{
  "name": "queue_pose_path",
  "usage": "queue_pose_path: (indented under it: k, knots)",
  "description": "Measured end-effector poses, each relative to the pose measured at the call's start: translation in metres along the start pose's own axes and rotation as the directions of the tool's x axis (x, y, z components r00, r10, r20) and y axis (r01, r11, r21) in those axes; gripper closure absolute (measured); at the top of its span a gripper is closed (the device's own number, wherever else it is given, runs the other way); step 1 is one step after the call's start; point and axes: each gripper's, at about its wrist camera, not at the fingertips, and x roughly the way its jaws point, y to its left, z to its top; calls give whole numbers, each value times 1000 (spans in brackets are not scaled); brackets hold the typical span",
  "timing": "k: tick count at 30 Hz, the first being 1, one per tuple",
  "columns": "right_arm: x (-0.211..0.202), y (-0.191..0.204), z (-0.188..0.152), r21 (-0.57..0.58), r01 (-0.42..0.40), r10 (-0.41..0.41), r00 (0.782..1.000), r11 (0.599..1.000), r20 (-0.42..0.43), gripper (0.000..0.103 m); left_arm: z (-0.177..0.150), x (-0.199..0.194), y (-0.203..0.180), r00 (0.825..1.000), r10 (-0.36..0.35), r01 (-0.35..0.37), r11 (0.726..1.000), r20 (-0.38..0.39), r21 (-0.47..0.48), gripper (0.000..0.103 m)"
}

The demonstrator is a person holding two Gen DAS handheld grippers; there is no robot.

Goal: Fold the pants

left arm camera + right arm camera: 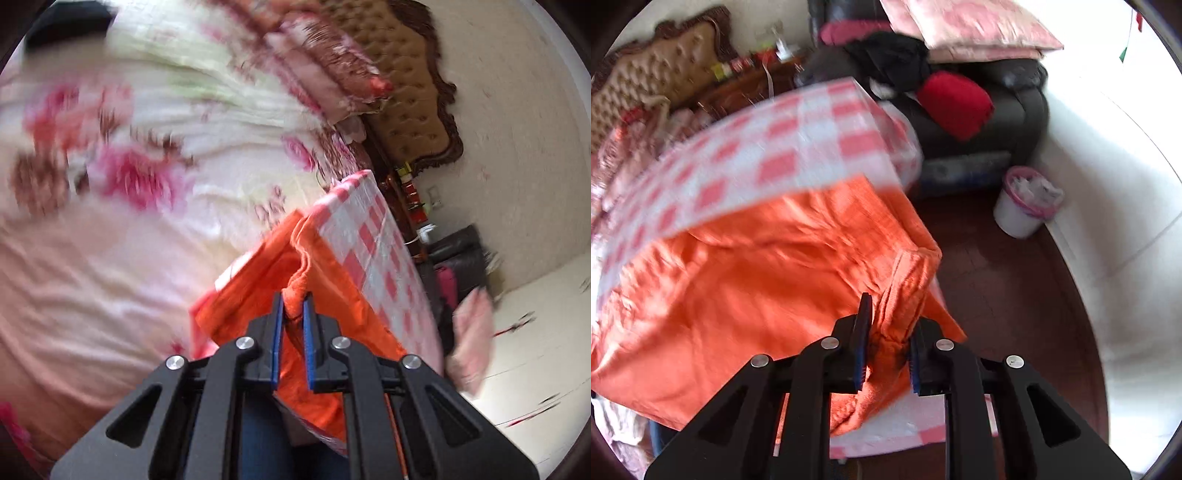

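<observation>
Orange pants (738,295) lie spread over a table covered in a pink-and-white checked cloth (775,155). My right gripper (890,317) is shut on a thick bunched fold at the pants' right end, near the table corner. In the left wrist view the pants (258,295) hang at the edge of the checked cloth (369,251), and my left gripper (293,301) is shut on a gathered hem, with orange fabric squeezed between the blue pads (308,332). Both views are blurred by motion.
A bed with a floral sheet (147,184) and a padded headboard (406,110) lies left of the table. A dark armchair (1015,110) carries a red cushion (955,103) and a pink pillow (971,26). A white bin (1023,210) stands on the dark floor.
</observation>
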Motion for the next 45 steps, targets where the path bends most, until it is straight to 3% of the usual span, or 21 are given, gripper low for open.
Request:
queue_pose_path:
  k: [1, 3, 6, 7, 10, 13, 15, 17, 23, 26, 28, 30, 31, 32, 34, 35, 37, 40, 43, 44, 45]
  knots:
    - [6, 5, -1, -24, 25, -25, 1000, 999, -18, 86, 0, 3, -2, 998, 58, -58, 998, -2, 29, 93]
    - [22, 8, -5, -40, 64, -67, 996, 997, -59, 86, -5, 23, 18, 990, 120, -122, 992, -78, -17, 93]
    - [28, 10, -15, -74, 107, -111, 992, 992, -53, 86, -16, 34, 36, 983, 148, -150, 989, -108, -12, 92]
    - [27, 12, -17, -84, 115, -119, 992, 990, -51, 86, -19, 34, 38, 979, 170, -171, 985, -116, 4, 86]
    - [29, 16, -19, -113, 140, -146, 988, 984, -46, 86, -9, 24, 27, 965, 262, -259, 963, -29, 80, 77]
    - [31, 21, -21, -126, 162, -169, 985, 979, -40, 84, 20, 21, -6, 980, 188, -196, 957, 60, 215, 64]
    - [32, 23, -21, -134, 173, -179, 983, 976, -38, 84, 38, 40, -32, 988, 147, -155, 917, 51, 367, 59]
    - [32, 23, -22, -131, 173, -180, 983, 976, -38, 84, 49, 65, -50, 983, 179, -174, 857, 37, 485, 60]
    - [33, 20, -23, -115, 158, -164, 985, 981, -45, 83, 54, 128, -65, 965, 253, -151, 749, -67, 645, 60]
    - [33, 21, -21, -115, 161, -168, 984, 980, -54, 83, 50, 147, -67, 952, 295, -158, 703, -82, 693, 73]
    - [34, 22, -21, -120, 167, -174, 983, 979, -55, 82, 48, 148, -70, 954, 290, -152, 694, -80, 704, 93]
    - [34, 23, -20, -120, 172, -180, 982, 978, -56, 78, 44, 145, -78, 950, 310, -183, 651, -39, 737, 94]
    - [33, 22, -20, -117, 176, -184, 981, 977, -60, 74, 45, 142, -82, 951, 308, -188, 644, -26, 742, 94]
    - [33, 21, -20, -114, 182, -190, 980, 977, -63, 70, 45, 137, -87, 953, 304, -194, 640, -13, 744, 94]
    - [34, 18, -20, -106, 189, -197, 978, 976, -72, 46, 47, 125, -97, 958, 287, -204, 632, 19, 747, 94]
    - [34, 17, -20, -104, 191, -199, 977, 976, -74, 43, 49, 120, -101, 959, 281, -211, 633, 33, 745, 94]
    - [35, 14, -22, -102, 187, -195, 978, 977, -74, 42, 58, 113, -100, 956, 284, -251, 657, 75, 711, 95]
    - [34, 15, -22, -93, 172, -180, 980, 981, -80, 41, 72, 126, -82, 947, 319, -279, 732, 48, 622, 95]
    - [33, 22, -25, -125, 168, -178, 981, 978, -72, 41, 72, 124, -80, 947, 310, -300, 753, 86, 586, 95]
    - [34, 24, -26, -138, 178, -188, 980, 974, -65, 41, 73, 129, -78, 943, 325, -309, 761, 78, 570, 92]
    - [34, 25, -27, -142, 181, -192, 980, 973, -61, 41, 75, 137, -73, 935, 353, -314, 768, 41, 557, 82]
